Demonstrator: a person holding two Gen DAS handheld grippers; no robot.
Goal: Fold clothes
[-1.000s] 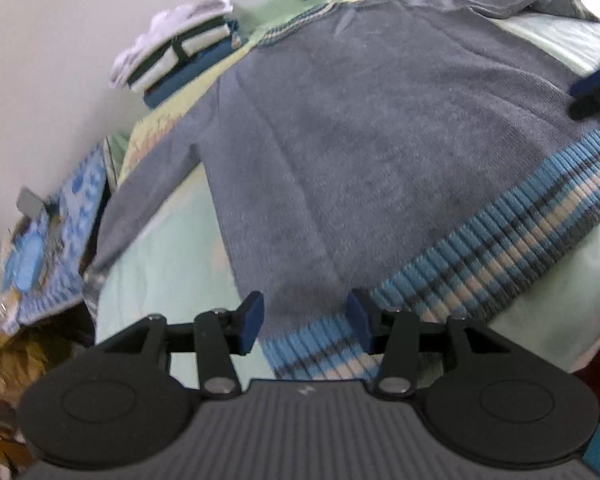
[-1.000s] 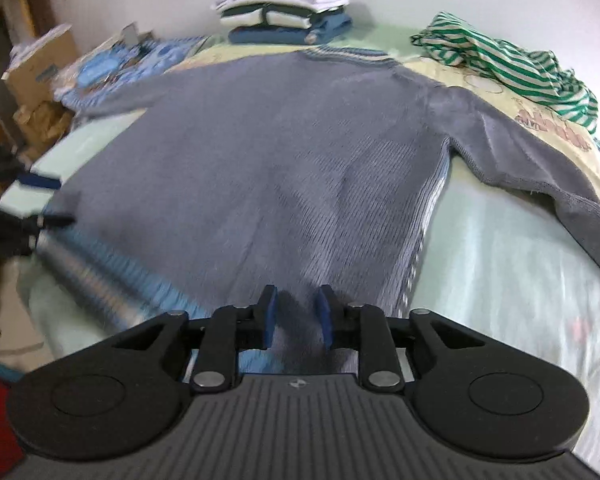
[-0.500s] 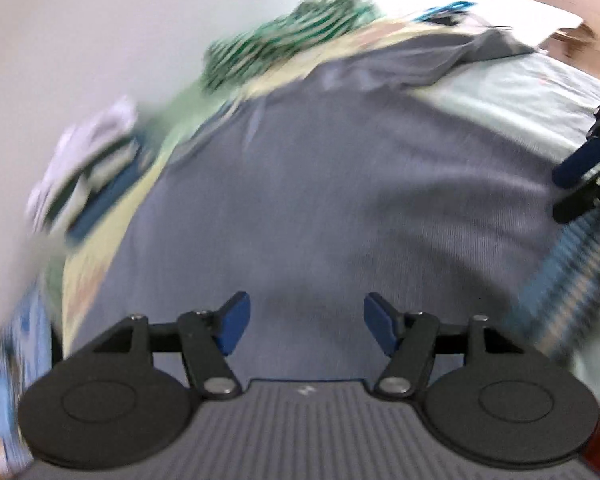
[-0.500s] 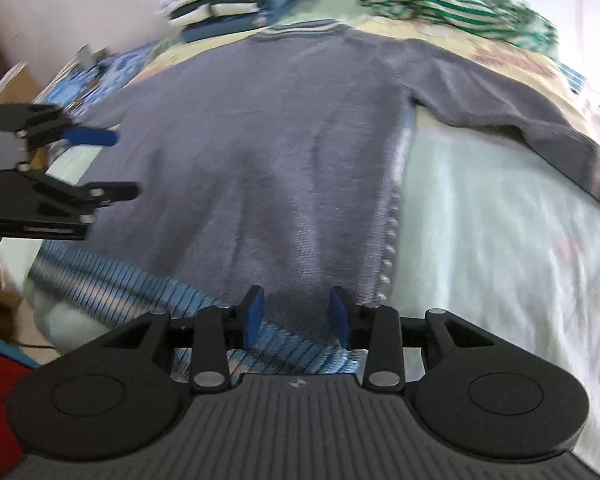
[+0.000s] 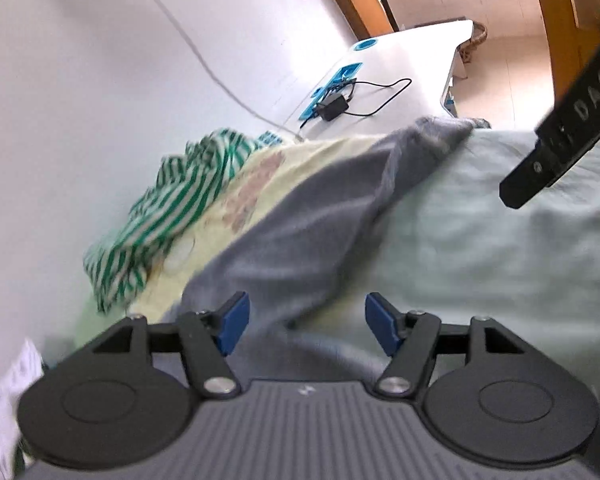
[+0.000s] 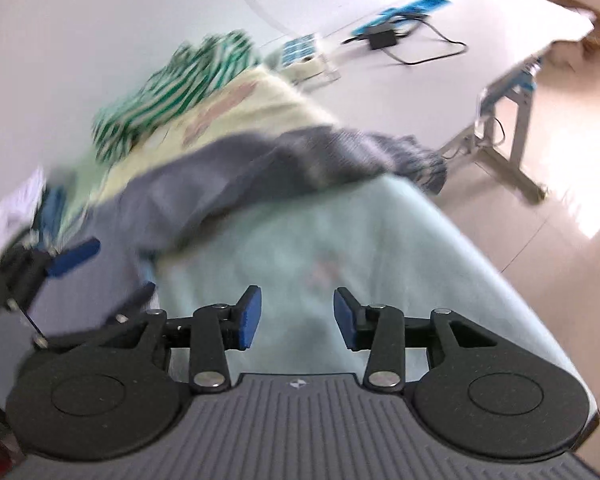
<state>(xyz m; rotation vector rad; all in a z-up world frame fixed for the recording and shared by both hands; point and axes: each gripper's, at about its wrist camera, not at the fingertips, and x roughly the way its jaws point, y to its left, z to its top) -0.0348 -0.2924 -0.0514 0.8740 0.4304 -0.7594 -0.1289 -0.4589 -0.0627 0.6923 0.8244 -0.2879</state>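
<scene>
Closest to me the left gripper (image 5: 306,322) hangs with its blue pads spread wide and nothing between them, its jaws having just been opening; a second ago it sat at the striped hem, and now it hovers over the grey sweater (image 5: 300,240) near the sleeve's root; the right gripper (image 6: 296,318) likewise stands released and empty over the bare pale green sheet (image 6: 340,248), its jaws also just parted further, the hem it faced before gone from its view; both have swung across toward the sweater's right sleeve (image 6: 360,156), which trails out to the bed's edge with its cuff hanging over; I judge the hem work is let go and the sleeve fold comes next; beyond lies the green striped shirt (image 5: 172,204) in a heap, then the white table (image 5: 412,60) with its charger.
</scene>
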